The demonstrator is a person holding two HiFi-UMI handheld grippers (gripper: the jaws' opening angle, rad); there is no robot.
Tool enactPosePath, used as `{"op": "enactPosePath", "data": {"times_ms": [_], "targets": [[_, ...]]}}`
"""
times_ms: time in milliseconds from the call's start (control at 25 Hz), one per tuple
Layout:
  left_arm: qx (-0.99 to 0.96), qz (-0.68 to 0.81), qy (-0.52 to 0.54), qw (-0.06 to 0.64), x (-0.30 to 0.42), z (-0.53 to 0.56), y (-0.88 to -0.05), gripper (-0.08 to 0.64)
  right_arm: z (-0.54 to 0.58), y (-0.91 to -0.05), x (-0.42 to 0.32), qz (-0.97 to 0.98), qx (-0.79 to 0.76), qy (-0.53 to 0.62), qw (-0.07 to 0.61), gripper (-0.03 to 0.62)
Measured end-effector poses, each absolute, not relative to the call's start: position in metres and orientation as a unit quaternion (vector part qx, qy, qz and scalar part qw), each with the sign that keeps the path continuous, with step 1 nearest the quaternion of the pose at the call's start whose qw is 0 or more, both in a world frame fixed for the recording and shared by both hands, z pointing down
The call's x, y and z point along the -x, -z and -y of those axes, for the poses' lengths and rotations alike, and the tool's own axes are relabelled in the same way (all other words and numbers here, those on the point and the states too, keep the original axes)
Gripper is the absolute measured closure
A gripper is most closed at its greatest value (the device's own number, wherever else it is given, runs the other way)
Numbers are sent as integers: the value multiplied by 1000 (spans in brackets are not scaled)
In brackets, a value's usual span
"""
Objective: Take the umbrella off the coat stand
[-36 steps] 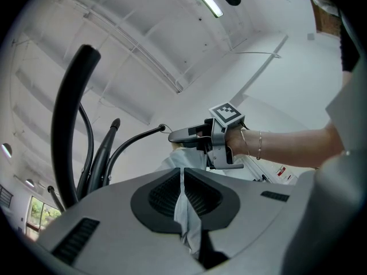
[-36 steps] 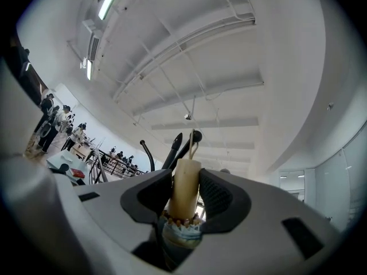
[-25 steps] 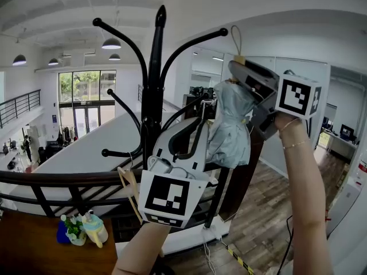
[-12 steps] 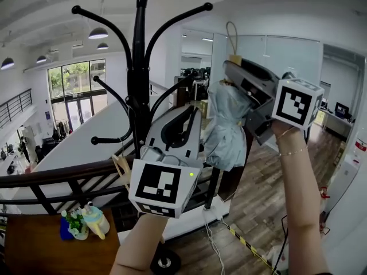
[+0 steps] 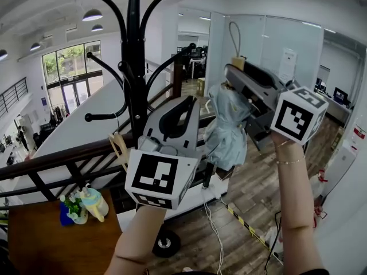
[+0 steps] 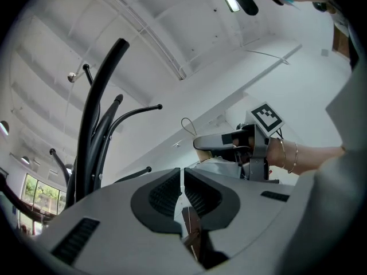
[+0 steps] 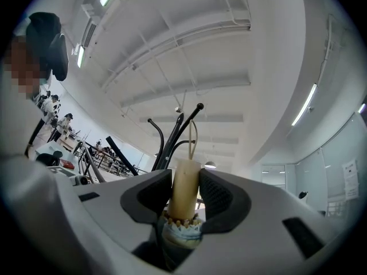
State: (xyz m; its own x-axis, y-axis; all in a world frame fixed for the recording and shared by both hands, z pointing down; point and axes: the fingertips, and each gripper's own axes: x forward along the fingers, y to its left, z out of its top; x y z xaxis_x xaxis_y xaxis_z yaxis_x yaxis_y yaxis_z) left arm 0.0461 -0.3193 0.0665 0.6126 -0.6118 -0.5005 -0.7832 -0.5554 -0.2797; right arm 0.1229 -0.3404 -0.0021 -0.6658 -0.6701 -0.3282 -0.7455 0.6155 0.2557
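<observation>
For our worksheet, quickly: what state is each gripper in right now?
Left gripper: closed, nothing between its pads.
Right gripper: closed on the umbrella, at its handle.

The head camera sits high, looking forward and down past both forearms. The left gripper (image 5: 184,105) and right gripper (image 5: 232,78) are close in, the coat stand (image 5: 135,56) is just beyond, and the wood floor (image 5: 252,199) is far below. The left gripper view rides behind its own jaws, tipped up at the ceiling (image 6: 172,39). It catches the stand at left and the right gripper at centre-right. The right gripper view tilts upward too, with the umbrella (image 7: 184,191) handle right against the lens and the stand behind. All 3 views share that stand.
</observation>
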Motion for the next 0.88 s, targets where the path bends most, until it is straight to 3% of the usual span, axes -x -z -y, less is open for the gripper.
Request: {"op": "enactPosePath", "data": {"times_ms": [880], "targets": [[899, -388, -88, 183, -45, 300, -171, 543, 310, -125, -114, -890, 421, -141, 104, 428]]}}
